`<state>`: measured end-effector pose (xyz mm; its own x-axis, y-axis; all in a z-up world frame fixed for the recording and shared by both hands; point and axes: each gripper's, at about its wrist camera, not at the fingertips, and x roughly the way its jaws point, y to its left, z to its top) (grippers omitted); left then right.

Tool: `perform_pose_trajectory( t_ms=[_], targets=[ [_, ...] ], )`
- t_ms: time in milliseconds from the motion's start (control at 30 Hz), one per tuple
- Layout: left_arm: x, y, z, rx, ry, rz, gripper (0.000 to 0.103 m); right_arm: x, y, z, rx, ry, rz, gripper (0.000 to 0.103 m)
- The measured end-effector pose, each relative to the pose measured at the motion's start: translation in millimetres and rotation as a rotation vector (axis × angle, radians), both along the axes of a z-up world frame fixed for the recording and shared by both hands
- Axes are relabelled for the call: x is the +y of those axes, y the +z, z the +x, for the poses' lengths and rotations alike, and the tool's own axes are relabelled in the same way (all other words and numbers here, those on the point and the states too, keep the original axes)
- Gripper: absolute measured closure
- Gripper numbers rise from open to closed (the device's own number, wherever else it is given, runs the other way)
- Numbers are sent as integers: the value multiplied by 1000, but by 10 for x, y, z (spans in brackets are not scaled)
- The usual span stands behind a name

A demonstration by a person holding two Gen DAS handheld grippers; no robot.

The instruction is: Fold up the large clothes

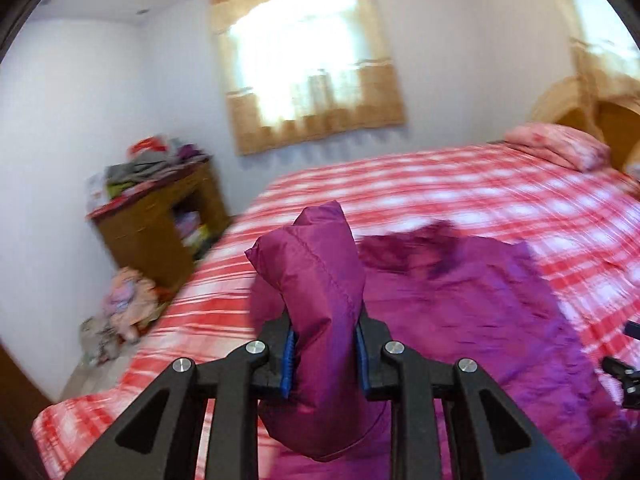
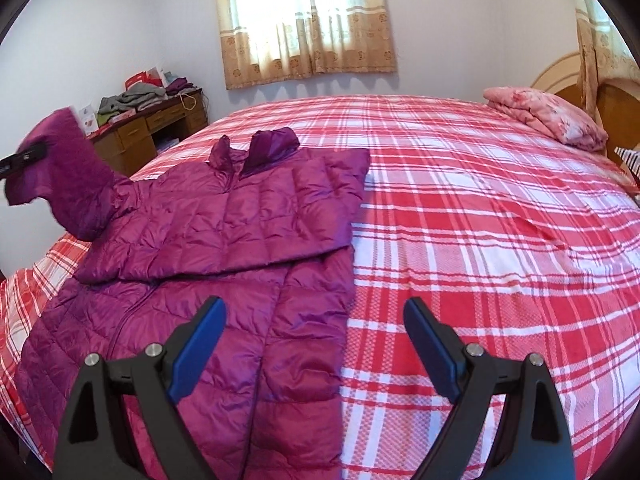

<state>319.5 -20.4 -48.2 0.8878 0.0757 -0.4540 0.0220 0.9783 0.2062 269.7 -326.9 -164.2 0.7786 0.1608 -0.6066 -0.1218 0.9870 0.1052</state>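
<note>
A long magenta quilted jacket [image 2: 224,248] lies on the red-and-white plaid bed [image 2: 480,240], collar toward the window, its right side folded over the front. My left gripper [image 1: 325,356] is shut on the jacket's left sleeve [image 1: 320,280], holding the cuff end raised above the bed. The raised sleeve [image 2: 68,168] and the left gripper [image 2: 24,158] also show at the left of the right wrist view. My right gripper [image 2: 316,344] is open and empty, hovering above the jacket's lower right edge. The jacket body [image 1: 480,320] looks blurred in the left wrist view.
A pink folded quilt [image 2: 548,116] lies by the wooden headboard [image 2: 616,108]. A wooden desk [image 2: 156,128] piled with clothes stands left of the bed under the curtained window [image 2: 304,20]. A heap of clothes [image 1: 124,312] lies on the floor.
</note>
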Motion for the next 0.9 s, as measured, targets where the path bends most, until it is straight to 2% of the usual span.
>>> perform_pose_trajectory(
  t_ms=[67,100,167,233,333,467,533,633,700,800,867,900],
  targets=[
    [-327,-140,65,27,-54,14,78,-34,-16,3,3,-4,-2,11],
    [-476,-183,96,34,-68,21,74,-58,-27,5,6,-9,-2,11],
    [-743,-312,119,75,-121,21,59,-100,-47,16,12,-17,3,11],
    [-930,-367,105,71,-135,20,31,-143,-66,24,19,-23,7,11],
    [-1091,-381,-13,20,-155,27,15,-198,-91,25,30,-31,7,11],
    [-1009,-330,-44,-18,-146,34,13,-230,-108,57,49,-37,-2,11],
    [-774,-336,-44,-24,-110,27,13,-213,-86,67,53,-34,-6,11],
    [-372,-483,34,-9,5,53,13,-128,-2,95,57,4,3,11],
    [-81,-624,131,37,96,82,13,4,77,135,62,54,4,11],
    [400,-853,253,123,233,76,13,251,171,226,75,129,12,22],
    [677,-1013,302,166,304,57,13,424,194,320,101,175,20,37],
    [785,-1087,321,187,331,46,13,505,200,370,113,192,23,41]
  ],
)
